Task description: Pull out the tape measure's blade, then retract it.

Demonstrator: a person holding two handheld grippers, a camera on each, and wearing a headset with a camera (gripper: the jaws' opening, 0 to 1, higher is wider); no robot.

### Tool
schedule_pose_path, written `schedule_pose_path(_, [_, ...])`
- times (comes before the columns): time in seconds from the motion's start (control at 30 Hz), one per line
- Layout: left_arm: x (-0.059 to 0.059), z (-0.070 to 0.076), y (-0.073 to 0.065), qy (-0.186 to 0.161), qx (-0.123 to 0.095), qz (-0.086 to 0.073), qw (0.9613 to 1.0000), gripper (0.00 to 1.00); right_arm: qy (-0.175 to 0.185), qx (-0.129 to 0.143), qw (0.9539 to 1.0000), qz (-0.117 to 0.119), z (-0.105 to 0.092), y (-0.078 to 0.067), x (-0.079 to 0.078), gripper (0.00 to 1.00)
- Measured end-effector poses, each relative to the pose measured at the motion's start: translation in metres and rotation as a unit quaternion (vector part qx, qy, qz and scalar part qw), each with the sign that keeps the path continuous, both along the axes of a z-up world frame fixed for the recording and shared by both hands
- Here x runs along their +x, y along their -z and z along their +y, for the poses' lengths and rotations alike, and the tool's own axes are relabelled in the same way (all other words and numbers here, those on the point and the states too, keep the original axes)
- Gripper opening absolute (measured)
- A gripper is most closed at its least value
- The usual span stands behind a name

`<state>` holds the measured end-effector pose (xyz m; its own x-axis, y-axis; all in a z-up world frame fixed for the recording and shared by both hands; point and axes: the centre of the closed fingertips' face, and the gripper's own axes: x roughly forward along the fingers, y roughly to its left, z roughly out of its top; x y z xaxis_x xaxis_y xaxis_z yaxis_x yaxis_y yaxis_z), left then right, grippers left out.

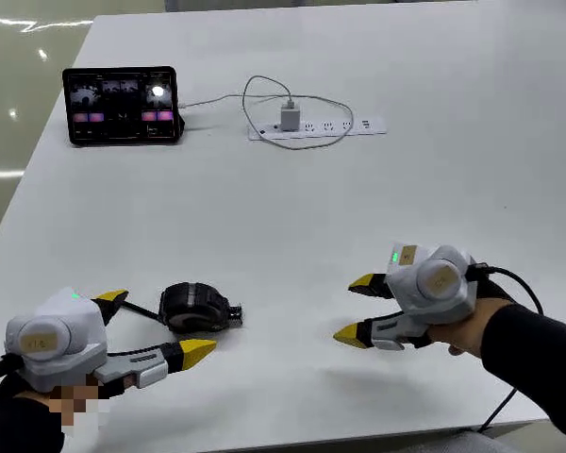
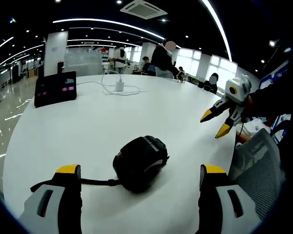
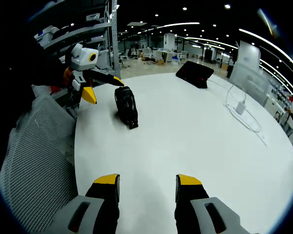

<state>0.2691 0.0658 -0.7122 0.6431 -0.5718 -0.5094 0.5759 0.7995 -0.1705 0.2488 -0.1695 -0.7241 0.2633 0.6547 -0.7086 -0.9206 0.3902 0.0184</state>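
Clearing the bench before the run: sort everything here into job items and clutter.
Job:
- tape measure
- left claw, open
- right claw, open

Lying about:
- tablet
- power strip
- charger plugged into it

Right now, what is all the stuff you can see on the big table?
table: one, white, under everything
tape measure: one, black, lying just ahead of the left tongs, blade not pulled out
tablet: one, black with a lit screen, far left of the table
power strip: one, white, far middle of the table
charger: one, white, plugged into the power strip
cable: one, white, looping from the charger to the tablet
chair: one, grey mesh, at the near edge of the table
left tongs: one, white with yellow tips, open, near left
right tongs: one, white with yellow tips, open, near right, holding nothing
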Motion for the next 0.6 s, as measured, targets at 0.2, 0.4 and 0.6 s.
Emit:
schedule_pose_path(0.2, [-0.005, 0.011, -0.001, 0.0, 0.01, 0.013, 0.9999, 0.99, 0.014, 0.003, 0.9999, 0.009, -0.028, 0.001, -0.008, 0.5])
schedule_pose_path(0.4, [-0.009, 0.022, -0.004, -0.008, 0.017, 0.019, 0.9996, 0.99, 0.04, 0.005, 0.9991, 0.013, -0.055, 0.001, -0.01, 0.55])
schedule_pose_path(0.6, [-0.019, 0.034, -0.004, 0.005, 0.036, 0.014, 0.9992, 0.99, 0.061, 0.008, 0.998, 0.013, -0.08, -0.002, -0.013, 0.6])
